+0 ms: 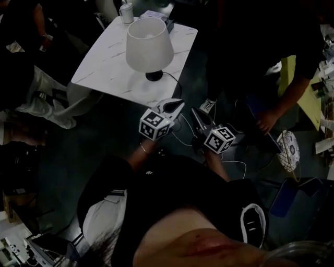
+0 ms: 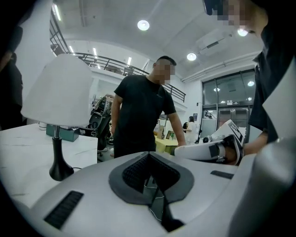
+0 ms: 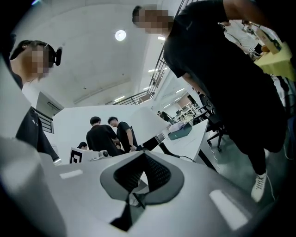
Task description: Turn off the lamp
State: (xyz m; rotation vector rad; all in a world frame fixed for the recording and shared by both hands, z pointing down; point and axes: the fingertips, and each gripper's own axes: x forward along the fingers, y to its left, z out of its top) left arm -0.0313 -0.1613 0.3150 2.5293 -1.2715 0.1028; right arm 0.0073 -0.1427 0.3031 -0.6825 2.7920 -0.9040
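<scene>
The lamp [image 1: 149, 44] has a white shade and a black foot [image 1: 154, 76] and stands on a white marble table [image 1: 104, 68]. Its dark cord [image 1: 179, 86] runs off the table's near edge toward the floor. Both grippers hover just in front of that edge, side by side and pointing at the table. My left gripper [image 1: 176, 107] is shut, and only a thin cord shows through the slit between its pads [image 2: 138, 173]. My right gripper [image 1: 197, 114] is shut too, with nothing clearly held. In the left gripper view, the lamp [image 2: 60, 92] rises at the left and the right gripper [image 2: 217, 149] shows at the right.
A can [image 1: 126, 13] and a box [image 1: 156, 15] stand at the table's far end. One person sits at the left [image 1: 42, 94]; another in black stands at the right [image 1: 261, 62]. White cables [image 1: 240, 164] lie on the dark floor, and a blue chair [image 1: 292, 198] is near right.
</scene>
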